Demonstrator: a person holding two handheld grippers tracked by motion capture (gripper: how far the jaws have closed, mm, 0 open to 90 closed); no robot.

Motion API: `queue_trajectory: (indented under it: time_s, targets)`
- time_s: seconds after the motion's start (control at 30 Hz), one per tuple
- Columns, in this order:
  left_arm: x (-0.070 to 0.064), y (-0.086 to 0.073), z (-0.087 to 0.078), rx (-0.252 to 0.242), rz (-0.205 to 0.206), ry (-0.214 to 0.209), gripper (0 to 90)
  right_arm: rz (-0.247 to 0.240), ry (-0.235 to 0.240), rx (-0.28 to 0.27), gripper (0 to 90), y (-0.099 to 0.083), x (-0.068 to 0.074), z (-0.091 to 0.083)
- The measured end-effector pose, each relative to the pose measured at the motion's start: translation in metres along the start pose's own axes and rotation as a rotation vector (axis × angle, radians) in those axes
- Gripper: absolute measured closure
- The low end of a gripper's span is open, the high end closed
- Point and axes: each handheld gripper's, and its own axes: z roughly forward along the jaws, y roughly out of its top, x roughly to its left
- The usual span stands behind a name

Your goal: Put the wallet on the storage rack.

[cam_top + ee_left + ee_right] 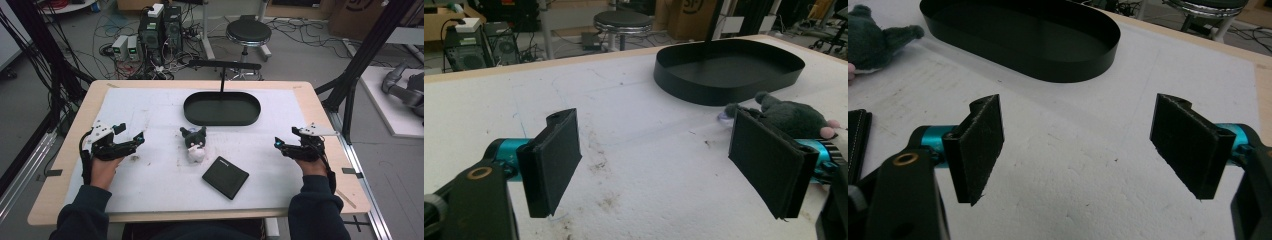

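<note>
While both hands rest at the edges of the white-covered surface (pixel 150 185), the left gripper (pixel 131 141) and right gripper (pixel 283 145) stand with jaws wide apart, empty. Between them lies a small grey-and-white plush toy (pixel 194 143), near a flat black wallet (pixel 225 177) and a black oval tray (pixel 222 108).

No text can be read — anywhere.

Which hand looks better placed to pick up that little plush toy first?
Probably the left. The left gripper sits nearer the plush toy, jaws open and pointing toward it. The right gripper, also open, is farther away, with the black wallet nearer to it.
</note>
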Motion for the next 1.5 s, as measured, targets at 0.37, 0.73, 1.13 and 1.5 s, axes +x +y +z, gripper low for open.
queue_trajectory:
  time_s: [0.37,0.73,1.13,1.5]
  targets:
    - [0.001,0.0,0.0,0.004,0.001,0.007,20.9,-0.012,0.028,0.006,22.1,-0.002,0.003,-0.001]
    - [0.0,0.0,-0.004,0.001,0.014,0.006,21.4,-0.07,0.125,0.036,26.4,0.002,0.021,0.005]
    - [0.001,-0.002,0.004,0.016,0.013,-0.005,22.8,-0.132,0.325,0.134,33.7,0.001,0.064,0.035]
    - [-0.001,-0.001,0.004,0.024,0.024,-0.002,23.2,-0.167,0.53,0.219,37.2,-0.003,0.095,0.052]
